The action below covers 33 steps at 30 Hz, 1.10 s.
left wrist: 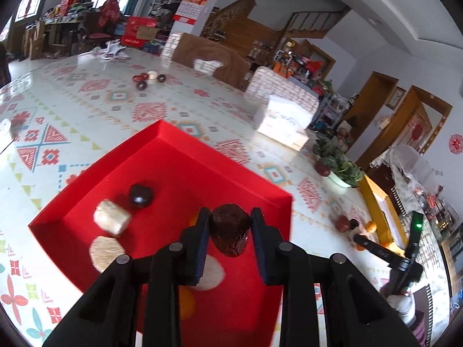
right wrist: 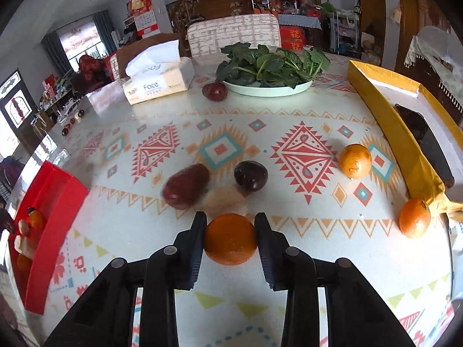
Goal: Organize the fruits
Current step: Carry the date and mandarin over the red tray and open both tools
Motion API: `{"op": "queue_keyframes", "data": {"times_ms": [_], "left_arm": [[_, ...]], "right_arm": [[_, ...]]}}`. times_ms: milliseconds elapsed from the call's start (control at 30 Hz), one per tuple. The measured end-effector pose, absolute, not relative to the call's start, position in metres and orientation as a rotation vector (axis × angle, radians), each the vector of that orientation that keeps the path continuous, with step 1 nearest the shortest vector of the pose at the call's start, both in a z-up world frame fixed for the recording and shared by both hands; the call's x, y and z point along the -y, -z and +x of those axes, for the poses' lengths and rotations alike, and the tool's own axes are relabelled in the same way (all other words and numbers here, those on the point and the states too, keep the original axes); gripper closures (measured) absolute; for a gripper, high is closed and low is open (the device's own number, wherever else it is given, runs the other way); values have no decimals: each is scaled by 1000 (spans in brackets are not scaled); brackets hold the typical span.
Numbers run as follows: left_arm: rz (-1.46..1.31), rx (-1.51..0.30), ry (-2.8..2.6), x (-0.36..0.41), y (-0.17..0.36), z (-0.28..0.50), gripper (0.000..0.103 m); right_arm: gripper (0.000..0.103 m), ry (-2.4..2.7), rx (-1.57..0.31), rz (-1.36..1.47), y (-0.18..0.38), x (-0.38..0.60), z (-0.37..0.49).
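My left gripper [left wrist: 230, 217] is shut on a dark brown-red fruit [left wrist: 230, 232] and holds it above the red tray [left wrist: 179, 159]. In the tray lie a dark round fruit [left wrist: 140, 196], two pale tan pieces [left wrist: 112, 217] and a white piece [left wrist: 212, 273]. My right gripper [right wrist: 231, 219] is shut on an orange [right wrist: 230, 238] just above the patterned table. Ahead of it lie a dark red fruit [right wrist: 186, 186], a dark purple fruit [right wrist: 250, 175], a pale piece [right wrist: 224, 199] and two more oranges [right wrist: 355, 161] [right wrist: 414, 217]. The red tray also shows at the left in the right wrist view [right wrist: 49, 231].
A plate of green leaves [right wrist: 269, 70] with a red fruit [right wrist: 214, 91] beside it stands at the back. A tissue box [right wrist: 157, 76] is at back left. A yellow box [right wrist: 399, 133] runs along the right. Small fruits [left wrist: 149, 79] lie far across the table.
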<state>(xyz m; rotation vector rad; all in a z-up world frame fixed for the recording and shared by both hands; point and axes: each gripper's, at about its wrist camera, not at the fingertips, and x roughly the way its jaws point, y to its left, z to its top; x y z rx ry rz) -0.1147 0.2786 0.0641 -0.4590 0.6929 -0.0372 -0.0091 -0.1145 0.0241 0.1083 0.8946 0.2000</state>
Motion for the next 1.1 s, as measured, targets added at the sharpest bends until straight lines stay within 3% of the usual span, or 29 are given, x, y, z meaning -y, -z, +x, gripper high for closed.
{"op": "queue_keyframes", "data": {"times_ms": [167,333,633,767,900,1100], "left_arm": [[-492,-729,17,-288,-51,-111,75],[-545,-725,13,-296,-47,-115,54],[-627,-634,-9,-320,-64,-140,36],[-635,-622,-12,-328,-65,-145,35],[-644,-623,-6,-333,-63,-146,35],[-638,-619,-4,-334,-63,-147,35]], "right_arm": [[65,-294,-877,154,-46,98,-27],[65,-465,-874,158,-68,47,-41],[65,-715,-911,75,-75,-66,-59],[64,-777,-939,64,-67,-95,-60],[49,-779,-948,93,-61,-103,-59],[38,-724,-906,106,-70,-83,-65]]}}
